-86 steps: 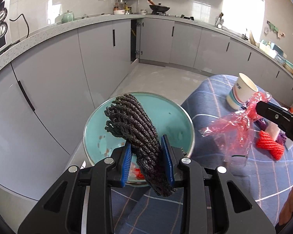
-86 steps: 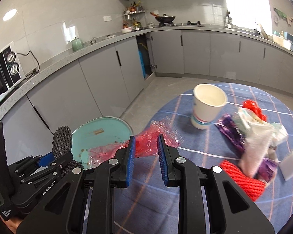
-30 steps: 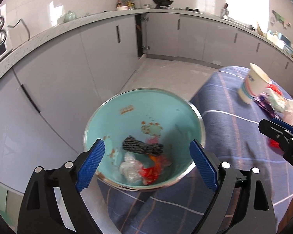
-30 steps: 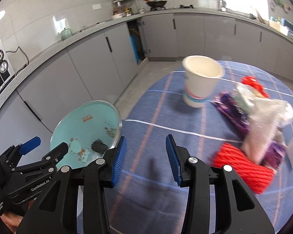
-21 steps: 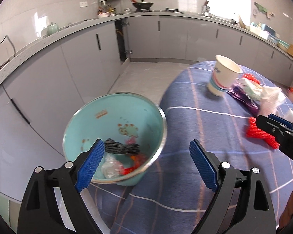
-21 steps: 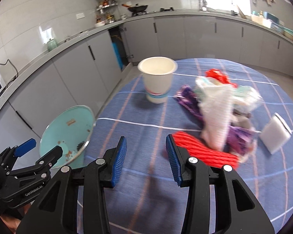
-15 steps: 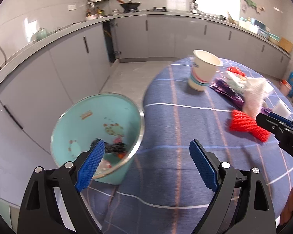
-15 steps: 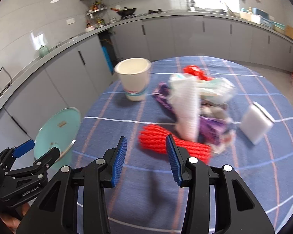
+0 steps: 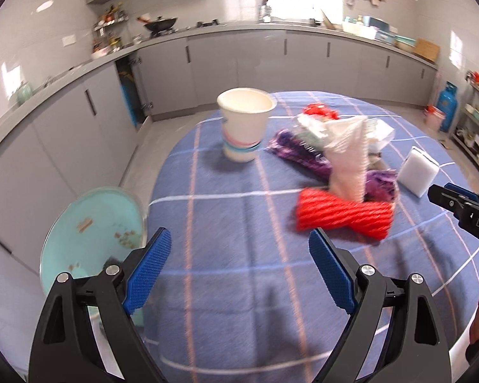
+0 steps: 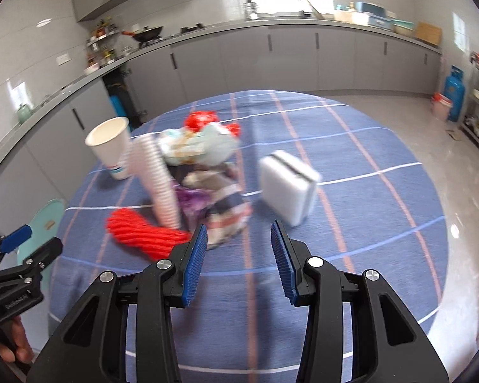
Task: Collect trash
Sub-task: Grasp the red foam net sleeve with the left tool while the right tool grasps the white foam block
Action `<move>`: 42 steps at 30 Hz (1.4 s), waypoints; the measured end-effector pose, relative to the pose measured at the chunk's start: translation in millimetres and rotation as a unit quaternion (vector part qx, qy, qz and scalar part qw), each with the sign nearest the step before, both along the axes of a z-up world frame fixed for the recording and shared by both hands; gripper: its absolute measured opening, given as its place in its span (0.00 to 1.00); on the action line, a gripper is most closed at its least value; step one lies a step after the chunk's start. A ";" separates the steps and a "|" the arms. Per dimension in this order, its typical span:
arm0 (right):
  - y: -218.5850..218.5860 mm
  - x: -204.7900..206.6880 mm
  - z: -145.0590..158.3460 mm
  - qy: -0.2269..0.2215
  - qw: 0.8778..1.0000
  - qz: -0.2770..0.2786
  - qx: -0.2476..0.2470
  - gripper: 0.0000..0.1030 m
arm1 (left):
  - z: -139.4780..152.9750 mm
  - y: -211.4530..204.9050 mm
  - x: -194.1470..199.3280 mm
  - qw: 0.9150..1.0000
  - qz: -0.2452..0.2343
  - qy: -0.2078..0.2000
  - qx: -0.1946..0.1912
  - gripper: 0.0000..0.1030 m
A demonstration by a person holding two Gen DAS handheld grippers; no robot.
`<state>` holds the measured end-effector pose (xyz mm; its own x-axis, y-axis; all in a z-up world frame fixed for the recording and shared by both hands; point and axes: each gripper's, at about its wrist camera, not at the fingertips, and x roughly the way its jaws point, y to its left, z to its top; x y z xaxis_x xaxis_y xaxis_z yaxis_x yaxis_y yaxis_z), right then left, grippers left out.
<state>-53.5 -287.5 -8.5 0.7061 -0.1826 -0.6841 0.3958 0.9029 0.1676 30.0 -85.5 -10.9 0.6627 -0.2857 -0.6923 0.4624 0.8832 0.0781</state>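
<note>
Left wrist view: the fisheye camera sat behind the left gripper [image 9: 239, 268], looked forward and downward along its fingers from close above the table [image 9: 226, 287], and faced the far counter [image 9: 271, 28]. Right wrist view: the camera sat likewise behind the right gripper [image 10: 236, 261], farther to the right, angled down at the same cloth. Both views shared the paper cup [image 9: 244, 124], the red net [image 9: 343, 214], the white sponge [image 9: 418, 172] and the teal bin [image 9: 92, 226] at the table's left edge. Each view caught the other gripper at its margin.
</note>
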 end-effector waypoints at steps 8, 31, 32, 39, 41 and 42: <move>-35.3 -1.7 -5.5 0.001 1.000 -0.024 -0.003 0.41 | -7.2 -42.2 12.5 1.000 -0.027 0.010 0.004 0.84; -57.9 46.1 -28.0 0.029 0.999 0.016 -0.018 0.32 | -45.5 -88.4 42.4 0.995 -0.050 0.086 -0.032 0.53; -57.6 45.8 -27.9 0.029 0.999 0.016 -0.019 0.32 | -45.9 -89.7 41.6 0.994 -0.053 0.087 -0.034 0.49; -55.9 39.9 -26.9 0.026 1.000 0.008 -0.010 0.31 | -45.0 -91.5 30.7 0.993 -0.069 0.084 -0.039 0.26; -54.1 35.8 -23.9 0.021 1.000 0.005 -0.010 0.31 | -43.7 -90.7 27.8 0.993 -0.071 0.084 -0.040 0.22; -52.8 33.9 -21.4 0.019 1.000 0.004 -0.010 0.31 | -42.3 -89.7 25.9 0.993 -0.071 0.084 -0.041 0.21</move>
<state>-19.7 -340.3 -29.9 0.6817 -0.1910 -0.7063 0.3934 0.9096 0.1337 55.8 -175.1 -53.2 0.4884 -0.4278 -0.7606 0.5835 0.8082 -0.0799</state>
